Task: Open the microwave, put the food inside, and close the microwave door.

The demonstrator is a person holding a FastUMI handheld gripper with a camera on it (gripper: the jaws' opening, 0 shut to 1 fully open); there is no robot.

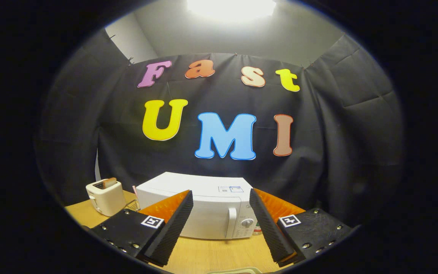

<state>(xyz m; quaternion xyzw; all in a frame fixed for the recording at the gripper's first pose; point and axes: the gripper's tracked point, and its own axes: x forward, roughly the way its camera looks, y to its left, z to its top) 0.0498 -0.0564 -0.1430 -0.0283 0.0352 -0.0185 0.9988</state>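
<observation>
One white microwave sits on a light wooden table, its door closed and its single upright handle set just left of the one round dial on its right-hand panel. One small label lies on the microwave's top, near the front right corner.

To the left of the microwave stands one cream toaster, with one slice of toast poking up from its slot. Between the toaster and the microwave, part of a wire rack and a thin pink stick show, too small to make out further. At the microwave's lower right corner a small red and green object peeks out, too hidden to name.

The gripper hangs in front of the microwave with its two fingers spread wide apart, holding nothing and touching nothing; the microwave's door and handle show in the gap between them. Each finger carries one square black-and-white marker on its base.

In front of the microwave, at the table's near side below the fingers, the pale rim of a dish just shows; what it holds cannot be told.

Behind the microwave a black cloth wall closes off the booth, pinned along its top. Above it are plain pale walls and one bright ceiling light.
</observation>
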